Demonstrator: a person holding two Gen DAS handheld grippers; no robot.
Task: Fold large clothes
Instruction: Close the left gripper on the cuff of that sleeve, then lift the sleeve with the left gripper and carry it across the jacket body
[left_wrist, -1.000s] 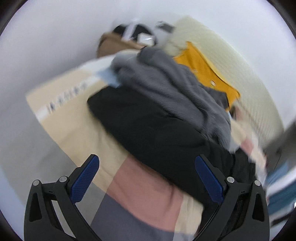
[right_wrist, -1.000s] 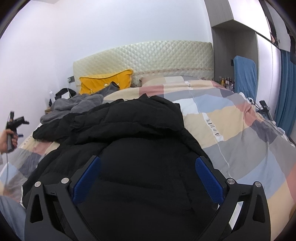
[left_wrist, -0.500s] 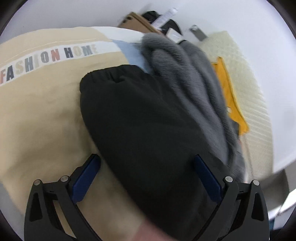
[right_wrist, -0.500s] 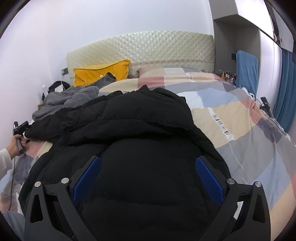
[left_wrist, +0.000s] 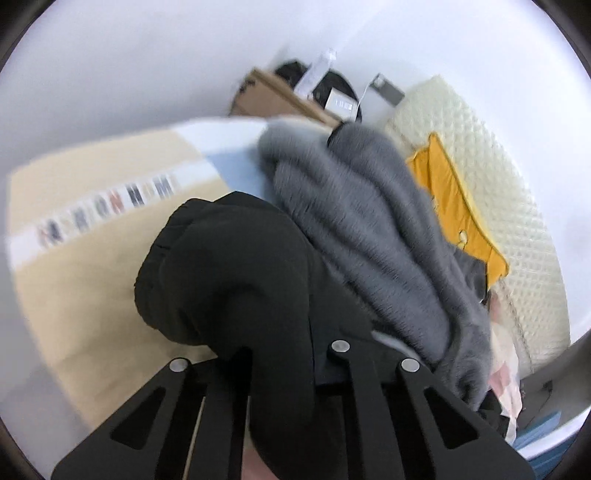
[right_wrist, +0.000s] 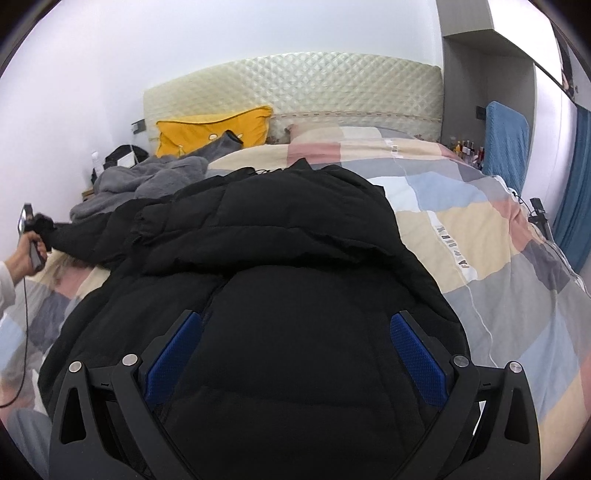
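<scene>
Left tool (left_wrist: 280, 369) has its pads buried in the black jacket's sleeve (left_wrist: 229, 280), can't see them. Quilt lettering (left_wrist: 107, 206) is smeared, unreadable. Bottles (right_wrist: 467, 147) by the headboard are too tiny.

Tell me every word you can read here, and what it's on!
Nothing reads clearly.
Coloured letters on the checked quilt's white cloth strip: too blurred.
Dark letters on its other white strip: too small, sideways.
Print on the small white label: blurred.
</scene>
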